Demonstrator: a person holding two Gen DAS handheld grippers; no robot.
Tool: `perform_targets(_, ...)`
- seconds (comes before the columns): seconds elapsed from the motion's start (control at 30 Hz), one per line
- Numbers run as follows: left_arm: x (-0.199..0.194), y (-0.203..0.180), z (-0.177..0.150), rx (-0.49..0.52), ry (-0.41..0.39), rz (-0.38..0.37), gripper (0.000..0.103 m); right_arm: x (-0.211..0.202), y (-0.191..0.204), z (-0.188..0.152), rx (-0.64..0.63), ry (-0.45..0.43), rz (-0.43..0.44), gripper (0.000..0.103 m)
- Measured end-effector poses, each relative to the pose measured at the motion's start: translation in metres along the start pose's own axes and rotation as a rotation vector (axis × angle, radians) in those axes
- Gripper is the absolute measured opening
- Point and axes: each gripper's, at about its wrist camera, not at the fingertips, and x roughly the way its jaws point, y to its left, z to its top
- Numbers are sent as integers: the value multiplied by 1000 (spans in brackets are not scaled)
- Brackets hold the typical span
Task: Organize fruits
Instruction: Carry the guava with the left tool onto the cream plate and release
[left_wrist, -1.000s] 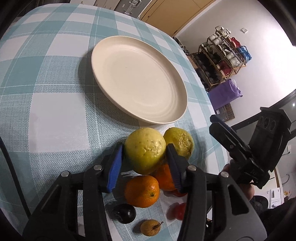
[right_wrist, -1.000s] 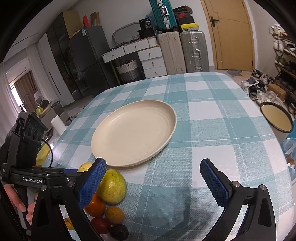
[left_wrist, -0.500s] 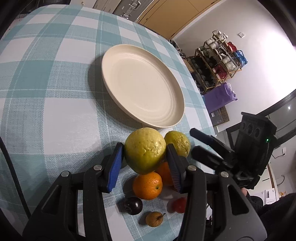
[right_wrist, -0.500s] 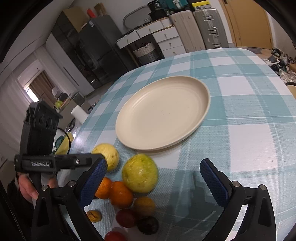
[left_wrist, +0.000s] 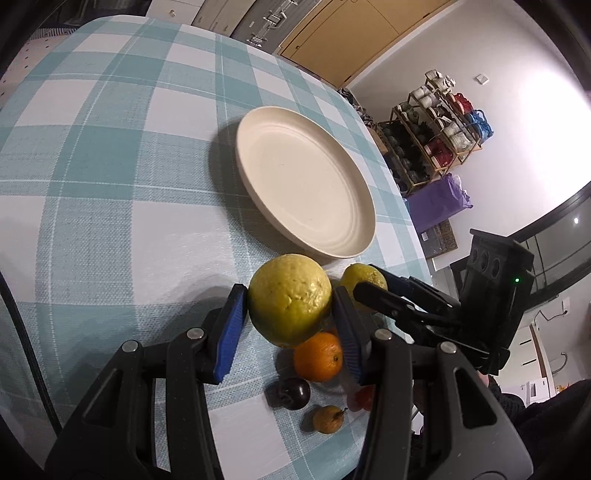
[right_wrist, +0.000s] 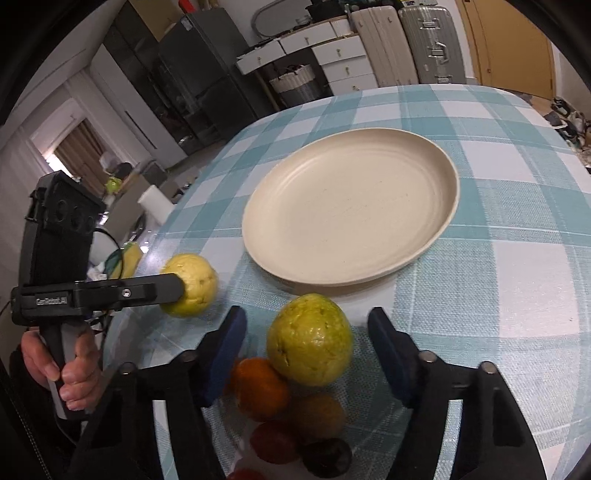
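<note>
Left hand-held gripper (left_wrist: 290, 325) pinching guava (left_wrist: 290, 299); right hand-held gripper (right_wrist: 308, 341), just closing, straddling second guava (right_wrist: 309, 339) ungripped; next, squeeze, carry to plate (right_wrist: 351, 206).

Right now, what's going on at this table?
A person works a gripper in each hand. The left gripper is clamped on one large yellow-green fruit. The right gripper has just been closing around a second yellow-green fruit, fingers not yet touching it. The cream plate is empty; smaller fruits lie heaped nearby.
</note>
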Motion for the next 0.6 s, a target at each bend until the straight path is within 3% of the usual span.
perform_targets(0.1, -2, 2, -1, 3, 0, -6, 44, 1, 0, -1, 1, 12, -10, 50)
perform_targets(0.27, -3, 0, 0, 14, -8, -11, 44, 0, 4, -3, -8, 11, -19, 49)
perform_targets(0.6, -9, -14, 13, 38, -34, -9, 44, -32, 5, 11, -13, -121, 27, 48)
